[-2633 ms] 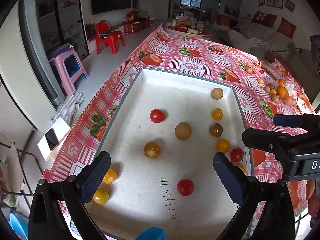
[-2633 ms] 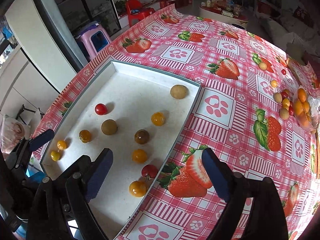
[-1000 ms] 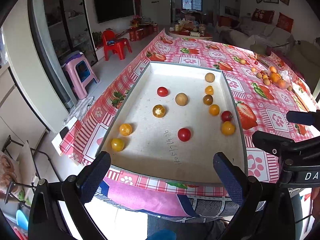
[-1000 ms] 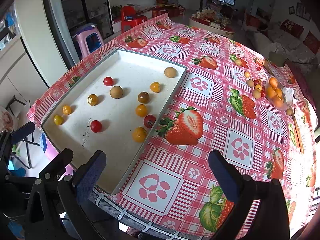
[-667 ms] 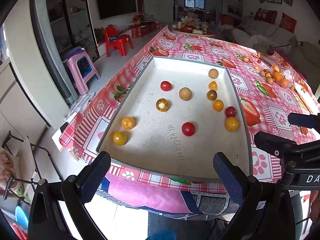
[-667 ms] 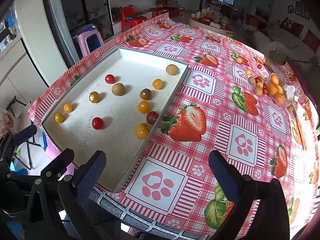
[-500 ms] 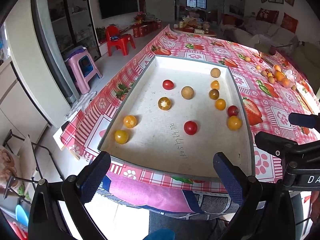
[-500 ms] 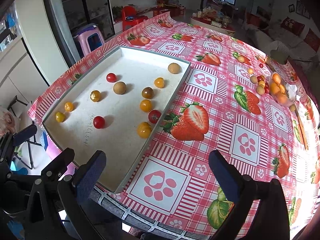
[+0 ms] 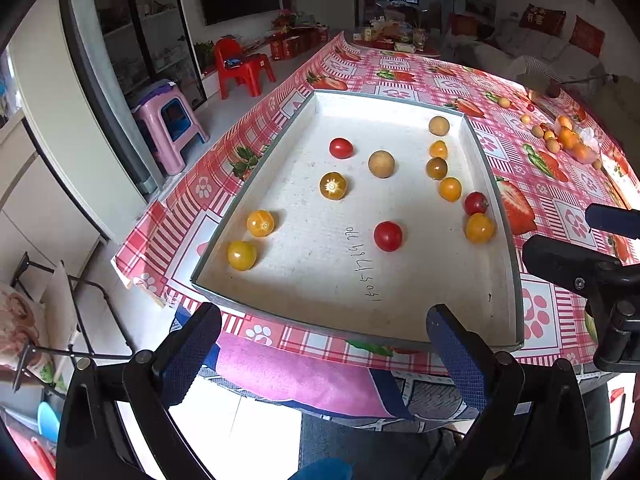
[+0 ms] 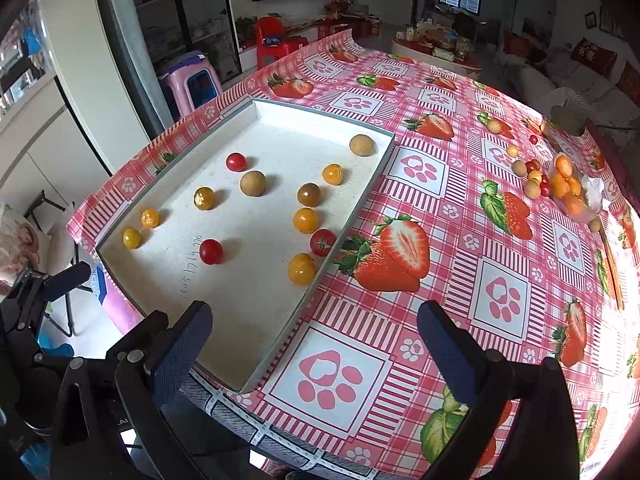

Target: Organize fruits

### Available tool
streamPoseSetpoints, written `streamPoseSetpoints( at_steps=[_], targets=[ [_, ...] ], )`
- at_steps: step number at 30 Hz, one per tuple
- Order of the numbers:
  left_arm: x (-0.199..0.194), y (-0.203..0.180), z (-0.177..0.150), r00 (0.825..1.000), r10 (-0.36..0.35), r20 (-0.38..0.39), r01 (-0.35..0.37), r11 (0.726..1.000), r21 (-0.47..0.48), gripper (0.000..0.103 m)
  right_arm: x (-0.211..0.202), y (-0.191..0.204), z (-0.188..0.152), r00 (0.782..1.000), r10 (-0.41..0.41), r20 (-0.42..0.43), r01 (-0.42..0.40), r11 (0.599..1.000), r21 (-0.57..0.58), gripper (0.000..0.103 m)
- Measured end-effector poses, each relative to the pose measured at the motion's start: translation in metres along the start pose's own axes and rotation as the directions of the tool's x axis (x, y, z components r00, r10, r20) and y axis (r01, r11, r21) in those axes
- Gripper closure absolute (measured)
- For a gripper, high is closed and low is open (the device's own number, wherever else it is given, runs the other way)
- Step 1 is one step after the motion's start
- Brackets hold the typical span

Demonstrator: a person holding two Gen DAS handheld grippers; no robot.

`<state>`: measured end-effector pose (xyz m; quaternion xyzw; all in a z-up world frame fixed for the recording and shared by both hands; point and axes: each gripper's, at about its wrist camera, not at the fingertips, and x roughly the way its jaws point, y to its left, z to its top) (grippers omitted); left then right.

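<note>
left gripper (image 9: 322,350) jaws wide apart, empty, off near table edge. right gripper (image 10: 314,344) jaws wide apart, empty, above tray's near right corner. tray (image 9: 516,280) by near left table corner, near rim close to table edge. inside: scattered fruits, red one (image 9: 387,235) mid, yellow one (image 9: 241,255) at left wall, orange one (image 9: 479,227) at right wall; near strip bare. open tablecloth (image 10: 500,292) right of tray. fruit pile (image 10: 560,184) far right, well apart.
</note>
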<state>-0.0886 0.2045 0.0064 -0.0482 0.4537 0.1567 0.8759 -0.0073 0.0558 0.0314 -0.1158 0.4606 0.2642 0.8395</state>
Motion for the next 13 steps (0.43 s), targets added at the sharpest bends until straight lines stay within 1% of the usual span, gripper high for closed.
streamPoseSetpoints(
  at_steps=[8,11,13],
  targets=[
    [0.0035,-0.0034,-0.0008,1.000,0.006,-0.017,-0.006,0.999,-0.037,0.000,-0.0007,-0.0034,0.0026,0.999,0.036,0.013,-0.036,0.999,0.000,0.001],
    [0.0018,-0.0065,-0.0020,1.000,0.017,0.005,-0.017,0.999,-0.034,0.000,0.0001,-0.0043,0.0023,0.999,0.052,0.014,-0.052,0.999,0.003,0.001],
    [0.0028,-0.0090,-0.0015,1.000,0.018,-0.008,-0.018,0.999,-0.026,0.000,0.0008,-0.0064,0.0015,0.998,0.064,0.014,-0.064,0.998,0.008,0.001]
  ],
)
